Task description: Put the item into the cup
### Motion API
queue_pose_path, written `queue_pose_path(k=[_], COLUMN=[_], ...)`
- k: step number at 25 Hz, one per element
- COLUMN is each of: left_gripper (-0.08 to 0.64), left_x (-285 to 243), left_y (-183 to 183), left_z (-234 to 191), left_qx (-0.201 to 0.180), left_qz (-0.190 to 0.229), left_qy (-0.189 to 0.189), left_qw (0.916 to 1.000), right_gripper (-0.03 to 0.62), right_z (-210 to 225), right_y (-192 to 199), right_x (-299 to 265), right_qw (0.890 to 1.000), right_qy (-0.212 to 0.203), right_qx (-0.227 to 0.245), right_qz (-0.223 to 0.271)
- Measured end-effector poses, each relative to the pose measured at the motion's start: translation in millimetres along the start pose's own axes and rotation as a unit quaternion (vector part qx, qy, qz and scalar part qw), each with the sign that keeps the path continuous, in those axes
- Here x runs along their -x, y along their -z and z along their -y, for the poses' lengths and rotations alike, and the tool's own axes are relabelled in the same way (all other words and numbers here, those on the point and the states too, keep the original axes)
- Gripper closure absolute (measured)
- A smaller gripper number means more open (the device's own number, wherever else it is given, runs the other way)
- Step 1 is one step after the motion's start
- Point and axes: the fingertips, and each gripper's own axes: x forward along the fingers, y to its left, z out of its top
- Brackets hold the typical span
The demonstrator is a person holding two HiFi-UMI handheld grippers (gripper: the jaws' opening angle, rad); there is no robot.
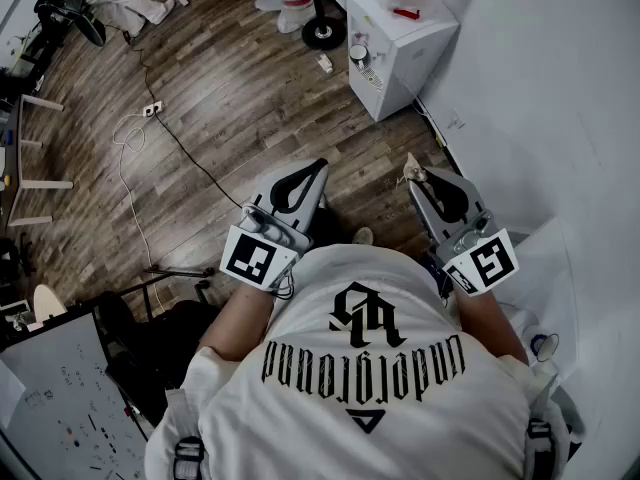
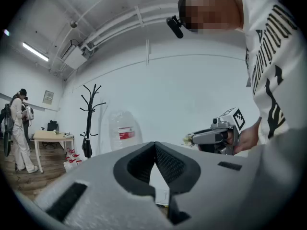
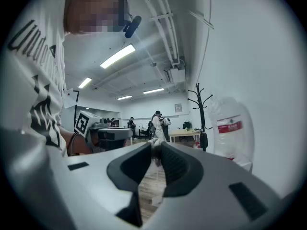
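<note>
The right gripper (image 1: 416,180) is held out in front of a white printed shirt (image 1: 370,368), above a wooden floor (image 1: 230,98). Its jaws are drawn nearly together, and a small pale item (image 3: 155,152) is pinched at their very tips; what the item is made of cannot be made out. In the left gripper view the same item is seen as a light crumpled bit at the tip of that gripper.

The left gripper (image 2: 154,145) is held level with the right one and just beside it, on its left. Its jaws are closed tip to tip, and nothing is caught between them.

A white water dispenser (image 1: 395,48) is seen ahead of the right gripper, and a black coat rack (image 2: 89,114) ahead of the left gripper, against the wall.
</note>
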Motion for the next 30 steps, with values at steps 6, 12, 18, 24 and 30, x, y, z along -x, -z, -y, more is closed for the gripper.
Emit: queue_pose_path(k=[6,12,18,24,30], left_gripper=[0.554,0.554,0.554,0.554,0.554], left_x=[1.6,0.1,-0.2,2.7,0.0], left_y=[1.6,6.9,13.6,19.7,8.1], left_z=[-18.0,-42.2,-86.4,-147.2,-206.1], left_qx=[0.001,0.01,0.018,0.02,0.016], left_qz=[0.0,-0.005,-0.007,-0.011,-0.005], left_qy=[-0.002,0.0,-0.004,-0.001,0.022], left_qw=[1.0,0.9999,0.9998,0.9997,0.9996], right_gripper=[0.525,0.525,0.525,0.523,0.523], right_z=[-1.0,1.7,11.4,25.0,36.6], right_y=[-1.1,0.9,7.7,8.9,-8.1], right_x=[-18.5,-45.3,-86.5,-143.9,-204.1], right_qw=[1.0,1.0,1.0,1.0,0.999], right_qy=[-0.002,-0.004,0.005,0.018,0.045], right_qx=[0.004,0.0,0.0,-0.008,-0.005], right_qz=[-0.002,-0.006,-0.017,-0.02,-0.011])
